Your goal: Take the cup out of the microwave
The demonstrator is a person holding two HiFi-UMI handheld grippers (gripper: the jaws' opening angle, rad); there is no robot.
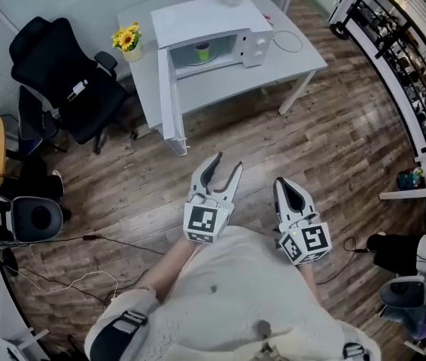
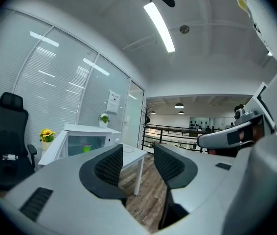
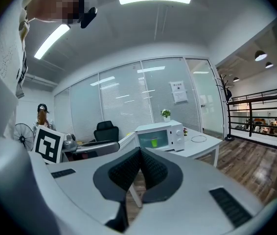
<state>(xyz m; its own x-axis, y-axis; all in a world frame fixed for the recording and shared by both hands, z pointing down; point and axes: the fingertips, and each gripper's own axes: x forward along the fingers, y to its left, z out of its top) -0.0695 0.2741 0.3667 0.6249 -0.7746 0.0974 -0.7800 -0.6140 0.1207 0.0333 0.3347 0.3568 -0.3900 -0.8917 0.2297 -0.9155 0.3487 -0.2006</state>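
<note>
At the white tabletop's [image 1: 301, 60] middle, a small green cup [image 1: 202, 50] sits inside the open white microwave [image 1: 211, 19]. Approach squarely, keeping the empty left tongs [image 1: 226, 162] half-open; the right tongs [image 1: 280, 181] are closed and empty.

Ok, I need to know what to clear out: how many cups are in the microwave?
1: a green cup stands inside the open microwave, near the middle. The back corners of the microwave may hide more.
</note>
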